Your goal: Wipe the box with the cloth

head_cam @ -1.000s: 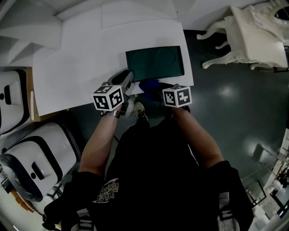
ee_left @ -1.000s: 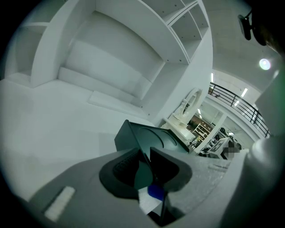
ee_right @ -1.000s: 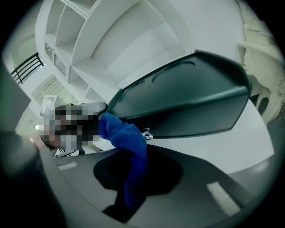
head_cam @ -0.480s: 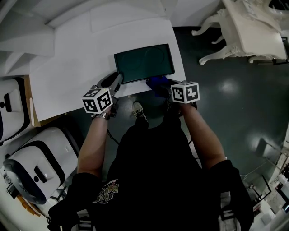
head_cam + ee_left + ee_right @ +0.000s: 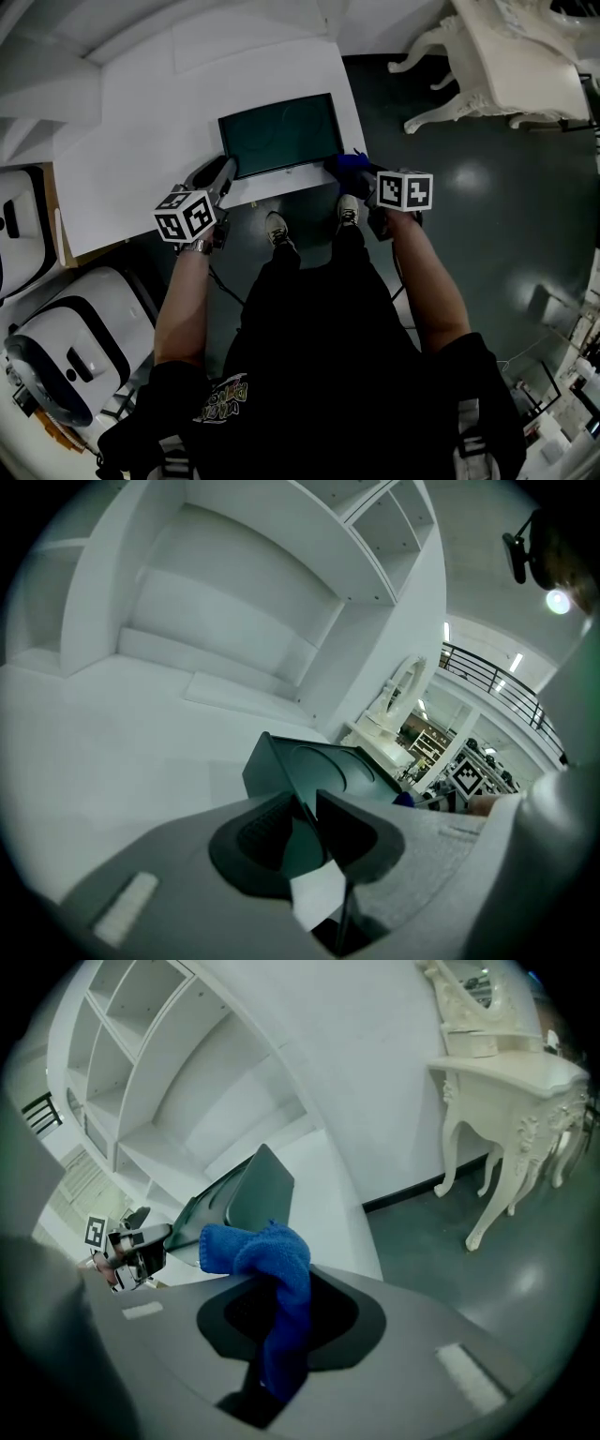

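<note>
The left gripper (image 5: pixel 309 810) has its jaws pressed together on the near left corner of the box (image 5: pixel 281 133). The dark green wall runs straight into the narrow slot between them, with a white slip of paper (image 5: pixel 314 899) just below. The right gripper (image 5: pixel 277 1277) is clamped on the blue cloth (image 5: pixel 267 1258). The cloth bunches over the jaw tips and hangs down through them. In the head view it sits at the box's near right corner, and whether it touches there cannot be told.

The box is flat and rectangular and lies on the white table (image 5: pixel 131 141). Its near long side is just inside the table's near edge, and its right short side is close to the table's right edge. Left of the box is a broad stretch of tabletop. Beyond the box the tabletop runs on to the white shelving (image 5: pixel 234 602). Right of the box the table ends and dark floor (image 5: pixel 487 206) opens out, up to a cream table with curved legs (image 5: pixel 506 66) well apart from the box. Near of the box, the person's shoes (image 5: pixel 277 228) stand on the floor by the table's edge. Far to the box's left, past the table's left end, are white machines (image 5: pixel 66 337).

The box's top face is shut and shows a pressed ring outline. What it holds cannot be seen.
</note>
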